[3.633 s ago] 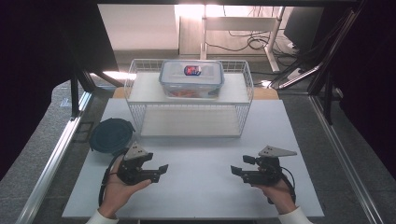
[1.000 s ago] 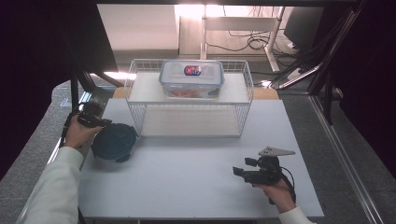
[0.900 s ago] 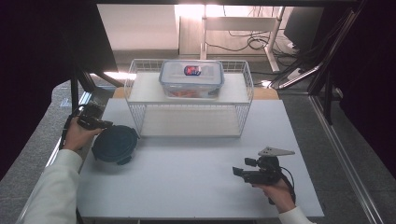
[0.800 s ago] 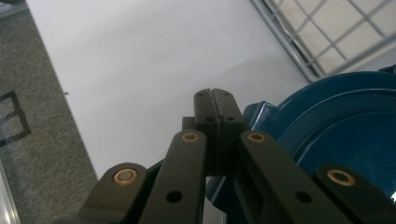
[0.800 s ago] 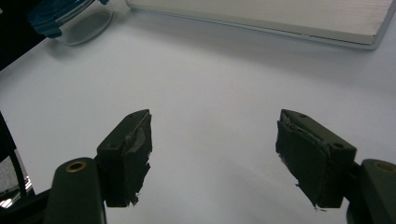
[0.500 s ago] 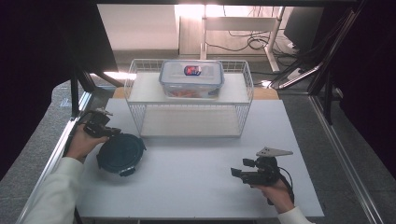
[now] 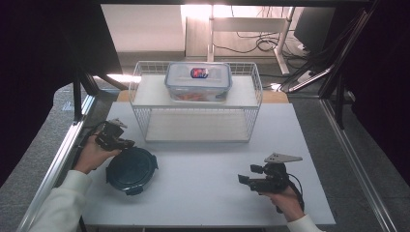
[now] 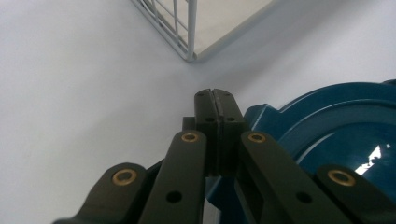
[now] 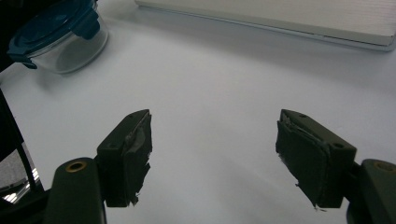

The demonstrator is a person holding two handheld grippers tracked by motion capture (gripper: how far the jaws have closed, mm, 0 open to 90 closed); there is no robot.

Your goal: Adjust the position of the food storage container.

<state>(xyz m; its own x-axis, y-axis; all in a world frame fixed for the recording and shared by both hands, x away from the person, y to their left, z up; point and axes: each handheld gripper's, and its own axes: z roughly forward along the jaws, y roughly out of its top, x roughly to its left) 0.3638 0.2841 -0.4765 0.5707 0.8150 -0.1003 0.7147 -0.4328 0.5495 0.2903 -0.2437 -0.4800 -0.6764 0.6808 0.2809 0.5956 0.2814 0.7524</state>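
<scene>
The left gripper (image 7: 126,143), jaws pressed together, touches the teal-lidded container (image 7: 131,169) just below-right of its tips; the right gripper (image 7: 240,179) gapes empty, well apart.

Strong light came from beyond the far edge of the tabletop (image 7: 203,169), where the floor was blown out to glare, while both sides of the high view sat in near blackness. The white top was evenly lit, with soft shadows. In the left gripper view the near jaws were blurred, and a bright glint lay on the blue lid (image 8: 345,135).
</scene>
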